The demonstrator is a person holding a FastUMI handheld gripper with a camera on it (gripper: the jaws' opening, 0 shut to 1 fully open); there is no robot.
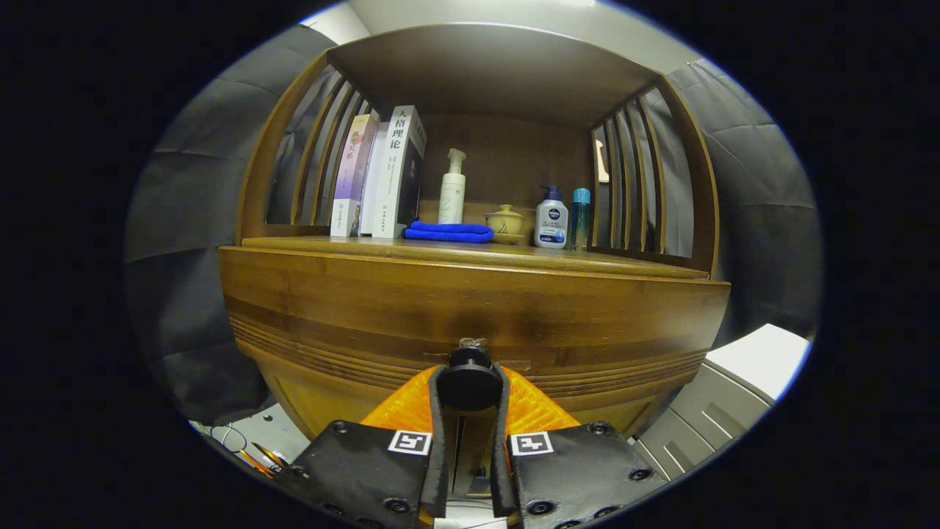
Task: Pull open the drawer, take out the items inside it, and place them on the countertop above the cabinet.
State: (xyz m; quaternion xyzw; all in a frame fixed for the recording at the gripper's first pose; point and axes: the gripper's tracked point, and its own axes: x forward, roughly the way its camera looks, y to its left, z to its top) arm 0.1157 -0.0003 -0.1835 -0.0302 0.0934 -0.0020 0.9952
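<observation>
The gripper [469, 386] is pressed up close to the front of a wooden cabinet [470, 308], and its two orange-backed fingers [439, 411] are closed on the black round knob [470, 382] of the drawer [367, 345]. One finger sits on each side of the knob, both pads touching it, so the claw is grasping the knob. The drawer front, with its grooved bands running across, fills the space just beyond the fingertips; from this close I cannot tell whether the drawer is out at all, and nothing inside it can be seen.

Above the drawer runs the countertop [587, 258], a flat wooden ledge under a slatted, roofed shelf. On it, to the left, three books [382, 176] stand upright against each other. Just beside them lies a folded blue cloth [449, 232], and behind the cloth stands a white pump bottle [452, 187]. To the right of the cloth sits a small yellowish lidded cup [505, 222] on a saucer, then a shorter white pump bottle with a dark blue top [551, 217], and touching or nearly touching it a slim teal bottle [580, 217].

Dark cloth hangs behind and on both sides of the cabinet. Low on the right stands a pale grey and white box-like unit [734, 397]
</observation>
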